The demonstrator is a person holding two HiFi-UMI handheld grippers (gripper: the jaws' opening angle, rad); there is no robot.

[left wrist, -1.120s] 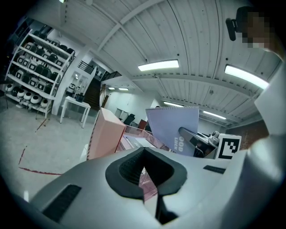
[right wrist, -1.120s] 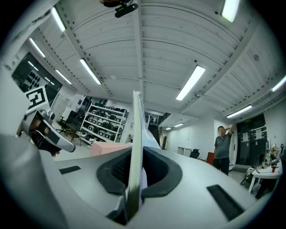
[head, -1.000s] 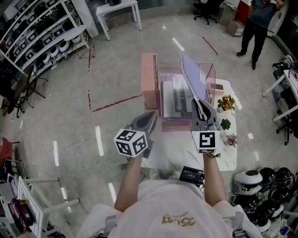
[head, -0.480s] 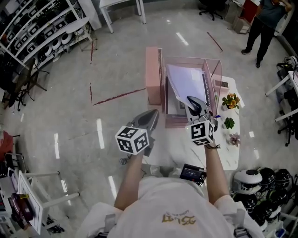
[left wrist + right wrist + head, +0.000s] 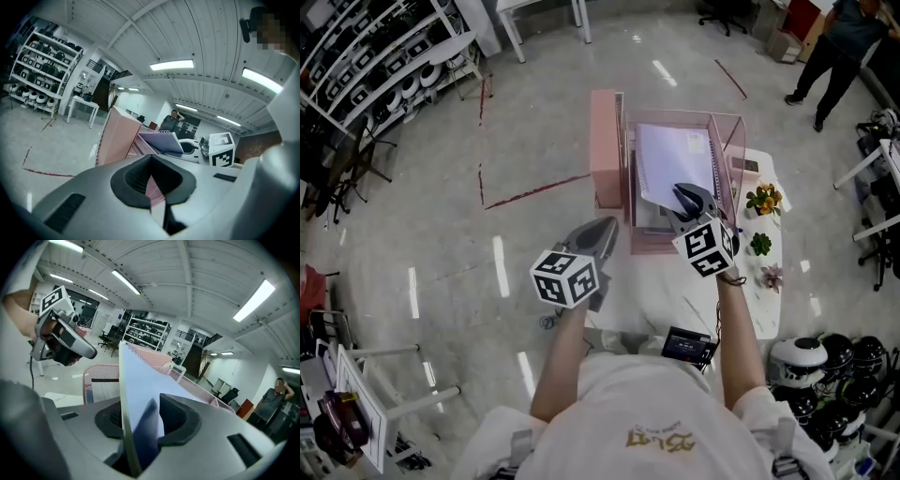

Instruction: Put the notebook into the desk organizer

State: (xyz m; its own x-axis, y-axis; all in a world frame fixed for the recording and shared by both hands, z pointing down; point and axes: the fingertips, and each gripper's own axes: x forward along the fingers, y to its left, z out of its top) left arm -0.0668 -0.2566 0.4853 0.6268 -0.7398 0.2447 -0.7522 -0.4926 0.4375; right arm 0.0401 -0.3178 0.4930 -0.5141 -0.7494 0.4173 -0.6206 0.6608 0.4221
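Note:
A lilac spiral notebook (image 5: 675, 164) leans tilted inside the pink mesh desk organizer (image 5: 605, 150), its lower edge toward me. My right gripper (image 5: 682, 195) is at that lower edge. In the right gripper view the notebook (image 5: 140, 390) stands between the jaws of the right gripper (image 5: 140, 427), which are opening, with a gap beside the sheet. My left gripper (image 5: 605, 230) hovers shut and empty just left of the organizer's front. From the left gripper view I see the organizer (image 5: 115, 140) and the notebook (image 5: 161, 141) beyond the left gripper (image 5: 152, 187).
The organizer stands on a small white table (image 5: 750, 291) with little potted plants (image 5: 759, 203) at its right edge. A black device (image 5: 686, 349) lies at the near edge. A person (image 5: 839, 47) stands at the far right. Shelves (image 5: 375, 75) line the left.
The right gripper has moved forward and left, tipping the notebook from upright down into the organizer. Its jaws have widened around the notebook. The left gripper has hardly moved.

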